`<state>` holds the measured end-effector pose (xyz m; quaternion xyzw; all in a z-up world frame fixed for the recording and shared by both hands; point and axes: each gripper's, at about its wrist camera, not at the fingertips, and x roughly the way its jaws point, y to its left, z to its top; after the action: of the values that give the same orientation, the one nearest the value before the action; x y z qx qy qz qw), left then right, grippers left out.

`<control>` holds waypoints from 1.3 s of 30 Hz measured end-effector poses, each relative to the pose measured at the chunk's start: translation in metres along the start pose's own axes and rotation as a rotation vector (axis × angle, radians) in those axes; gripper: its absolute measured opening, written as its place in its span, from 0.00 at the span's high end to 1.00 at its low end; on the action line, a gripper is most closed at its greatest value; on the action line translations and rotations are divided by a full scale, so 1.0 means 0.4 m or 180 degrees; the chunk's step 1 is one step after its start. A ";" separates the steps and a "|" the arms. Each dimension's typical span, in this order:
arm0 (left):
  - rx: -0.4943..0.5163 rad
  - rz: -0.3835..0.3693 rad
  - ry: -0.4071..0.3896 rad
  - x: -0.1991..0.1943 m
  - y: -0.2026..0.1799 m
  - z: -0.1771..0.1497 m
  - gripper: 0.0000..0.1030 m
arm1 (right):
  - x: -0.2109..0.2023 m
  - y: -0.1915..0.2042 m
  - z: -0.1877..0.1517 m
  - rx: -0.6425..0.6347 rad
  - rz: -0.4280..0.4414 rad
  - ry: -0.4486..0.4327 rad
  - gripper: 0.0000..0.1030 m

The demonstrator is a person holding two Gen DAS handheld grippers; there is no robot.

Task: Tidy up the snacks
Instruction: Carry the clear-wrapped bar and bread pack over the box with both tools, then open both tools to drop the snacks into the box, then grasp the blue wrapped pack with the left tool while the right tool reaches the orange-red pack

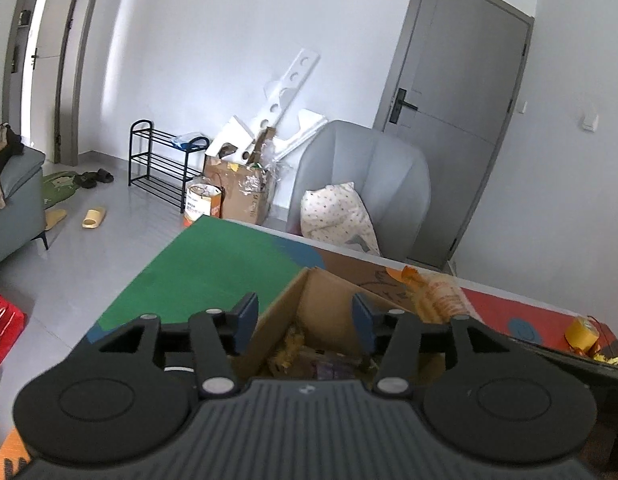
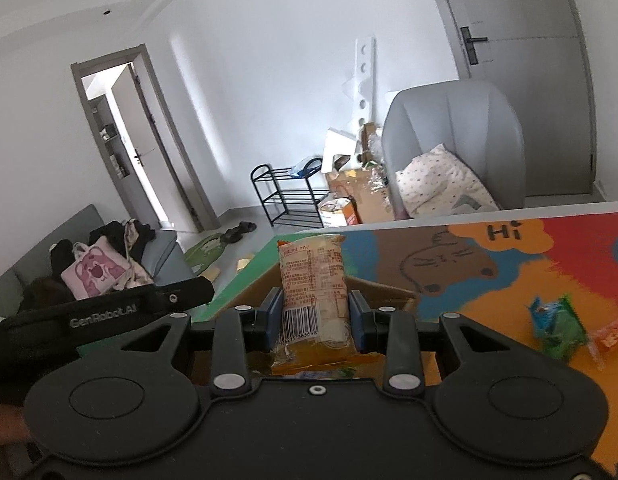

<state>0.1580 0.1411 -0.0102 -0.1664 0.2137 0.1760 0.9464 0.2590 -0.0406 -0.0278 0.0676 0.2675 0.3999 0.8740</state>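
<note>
Clamped in the right gripper (image 2: 314, 317), an orange snack packet (image 2: 314, 292) stood upright, long axis vertical. Left gripper (image 1: 305, 322) hung released over the cardboard box (image 1: 309, 320) near the table (image 1: 213, 264) edge.

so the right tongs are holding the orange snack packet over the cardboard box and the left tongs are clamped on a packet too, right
Not quite. The left tongs are open with nothing between them; the left wrist view shows only the cardboard box beyond the gap. The rest holds: in the right wrist view the right tongs grip the orange snack packet above the box.
</note>
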 end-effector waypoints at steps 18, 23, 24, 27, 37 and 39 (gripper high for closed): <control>-0.0207 0.0258 -0.0071 -0.037 0.105 0.002 0.21 | 0.034 0.047 0.002 0.0127 0.0193 0.0085 0.45; -0.0230 0.0243 -0.0051 -0.039 0.098 -0.006 0.18 | -0.009 0.008 -0.001 0.0190 0.0047 0.0033 0.44; -0.0225 0.0227 -0.0049 -0.040 0.093 -0.005 0.18 | -0.019 -0.003 -0.004 0.0205 0.0015 0.0024 0.43; -0.0180 0.0169 -0.0039 -0.041 0.068 -0.013 0.16 | -0.044 -0.032 -0.010 0.0245 -0.0086 -0.0010 0.40; 0.0052 -0.0081 0.0011 -0.053 -0.035 -0.049 0.10 | -0.132 -0.114 -0.039 0.0304 -0.0367 -0.0136 0.25; 0.0093 -0.0141 0.0022 -0.055 -0.056 -0.058 0.10 | -0.147 -0.129 -0.042 0.0316 -0.0400 -0.0144 0.21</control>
<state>0.1403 0.1067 -0.0143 -0.1579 0.2158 0.1512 0.9517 0.2529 -0.1202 -0.0351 0.1029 0.2709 0.3289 0.8988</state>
